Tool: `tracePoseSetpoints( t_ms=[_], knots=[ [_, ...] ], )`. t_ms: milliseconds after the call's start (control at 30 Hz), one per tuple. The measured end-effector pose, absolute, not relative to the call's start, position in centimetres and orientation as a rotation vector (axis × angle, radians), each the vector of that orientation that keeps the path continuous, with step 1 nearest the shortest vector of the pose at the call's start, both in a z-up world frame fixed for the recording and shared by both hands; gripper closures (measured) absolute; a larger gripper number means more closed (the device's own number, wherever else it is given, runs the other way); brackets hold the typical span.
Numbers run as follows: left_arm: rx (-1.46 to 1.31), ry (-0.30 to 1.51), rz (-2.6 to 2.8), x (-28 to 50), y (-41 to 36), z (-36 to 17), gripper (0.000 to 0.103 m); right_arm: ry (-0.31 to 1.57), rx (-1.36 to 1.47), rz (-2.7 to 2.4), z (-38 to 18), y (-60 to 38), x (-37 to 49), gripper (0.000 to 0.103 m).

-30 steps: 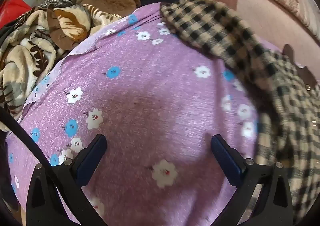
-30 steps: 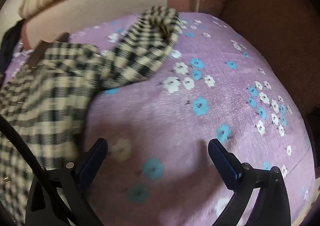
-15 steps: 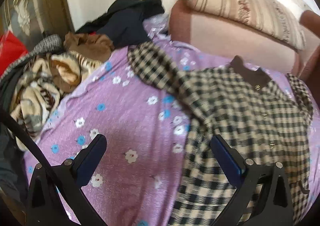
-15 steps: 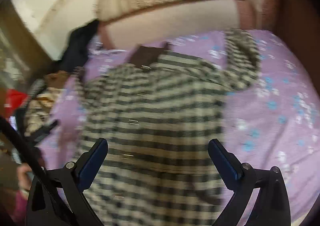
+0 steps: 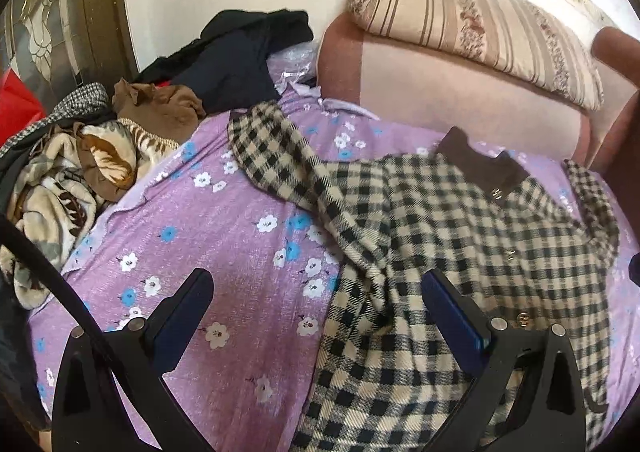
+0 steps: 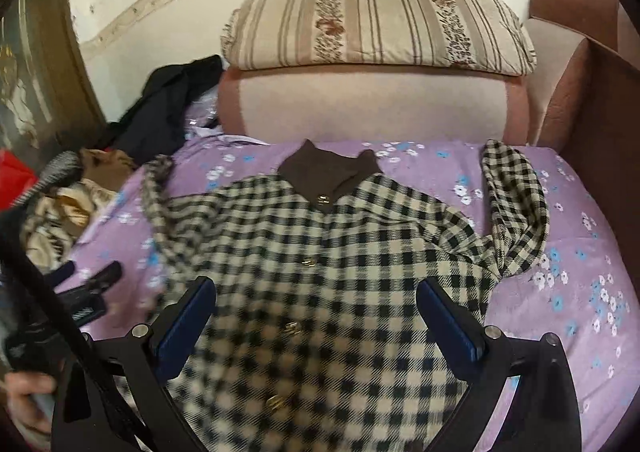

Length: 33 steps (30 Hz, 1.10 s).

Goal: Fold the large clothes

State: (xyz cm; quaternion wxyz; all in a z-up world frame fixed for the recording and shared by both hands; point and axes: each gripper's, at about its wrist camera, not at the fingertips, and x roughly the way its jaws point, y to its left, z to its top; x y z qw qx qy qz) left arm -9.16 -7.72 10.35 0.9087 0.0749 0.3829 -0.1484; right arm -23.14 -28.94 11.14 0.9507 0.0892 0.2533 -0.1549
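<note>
Currently the checked coat (image 6: 352, 252) lies face up on the purple floral sheet (image 6: 572, 316), collar far and hem near, a layout that exposes both sleeves for folding inward. Its brown collar (image 6: 328, 172) points toward the pink sofa back (image 6: 372, 108), which carries a striped bolster (image 6: 376, 24). The left sleeve (image 5: 276, 144) extends far-left across the sheet; the right sleeve (image 6: 516, 208) doubles back on itself at the far right. The left gripper (image 5: 316, 316) hovers above the coat's left edge with fingers spread wide and nothing between them. The right gripper (image 6: 316, 316) hovers above the front placket in the same spread, empty condition. The coat fabric appears thick, woolly and woven, with small metal buttons (image 6: 308, 263); it likely holds creases poorly. A heap of other clothes (image 5: 80, 172) occupies the far left.
</note>
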Motion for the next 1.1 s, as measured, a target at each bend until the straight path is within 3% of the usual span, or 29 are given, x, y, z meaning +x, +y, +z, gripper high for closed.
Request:
tracePoseSetpoints(
  t_ms=[300, 1100],
  knots=[
    [0.164, 0.825, -0.281, -7.2, -8.3, 8.3, 0.0, 0.595, 0.181, -0.389, 6.3, -31.2, -19.5, 0.001],
    [0.178, 0.853, -0.253, -6.9, -8.6, 6.8, 0.0, 0.692, 0.191, -0.356, 4.1, -29.8, -18.0, 0.001]
  ],
)
